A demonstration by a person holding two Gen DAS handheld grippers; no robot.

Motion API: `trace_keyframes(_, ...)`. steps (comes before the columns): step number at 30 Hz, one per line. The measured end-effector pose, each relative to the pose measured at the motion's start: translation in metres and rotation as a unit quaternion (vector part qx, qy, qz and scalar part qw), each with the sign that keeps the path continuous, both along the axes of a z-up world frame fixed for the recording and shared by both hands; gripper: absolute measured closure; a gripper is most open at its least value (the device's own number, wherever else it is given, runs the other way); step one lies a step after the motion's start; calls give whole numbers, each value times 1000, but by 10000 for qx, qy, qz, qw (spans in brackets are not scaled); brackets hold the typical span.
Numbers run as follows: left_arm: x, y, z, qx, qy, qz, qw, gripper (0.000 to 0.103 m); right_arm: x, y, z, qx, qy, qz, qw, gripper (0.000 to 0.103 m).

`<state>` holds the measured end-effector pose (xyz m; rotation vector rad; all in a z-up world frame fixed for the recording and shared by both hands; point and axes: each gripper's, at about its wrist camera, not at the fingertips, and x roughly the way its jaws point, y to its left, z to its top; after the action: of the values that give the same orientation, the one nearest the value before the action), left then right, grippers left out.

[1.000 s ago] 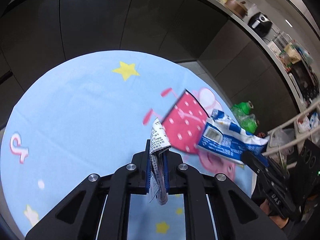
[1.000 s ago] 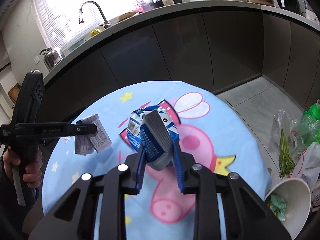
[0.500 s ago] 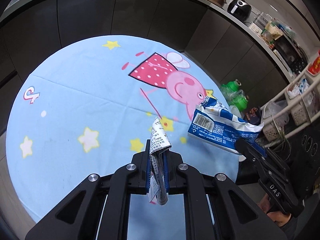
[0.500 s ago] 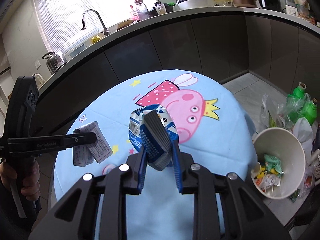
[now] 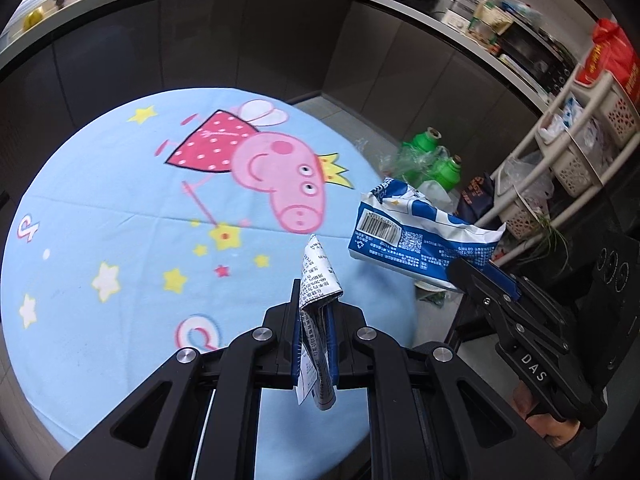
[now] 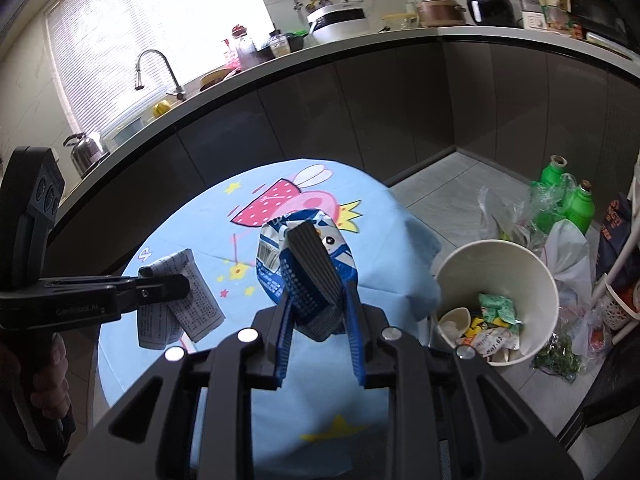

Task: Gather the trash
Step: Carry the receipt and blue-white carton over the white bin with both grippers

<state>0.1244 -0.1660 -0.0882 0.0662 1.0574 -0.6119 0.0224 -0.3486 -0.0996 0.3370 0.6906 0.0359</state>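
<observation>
Two grippers carrying trash | left gripper (image 5: 316,316) pinching receipt (image 5: 318,276) | right gripper (image 6: 320,312) clamping blue wrapper (image 6: 308,256) | both hanging over tabletop (image 5: 120,200), likely heading for bin (image 6: 496,264)

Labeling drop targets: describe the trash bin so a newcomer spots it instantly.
Find the round table with the blue cartoon-pig cloth. On the floor at its right edge stands the trash bin, beside green bottles and plastic bags. It is the only open white bucket, with wrappers lying in its bottom.
</observation>
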Motion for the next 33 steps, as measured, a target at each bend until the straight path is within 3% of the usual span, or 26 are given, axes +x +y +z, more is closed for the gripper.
trace_keyframes(33,-15,-139,12,218,-221,-1190,9924,94,-56,-119,-30,506,-62,-1472,9878,77)
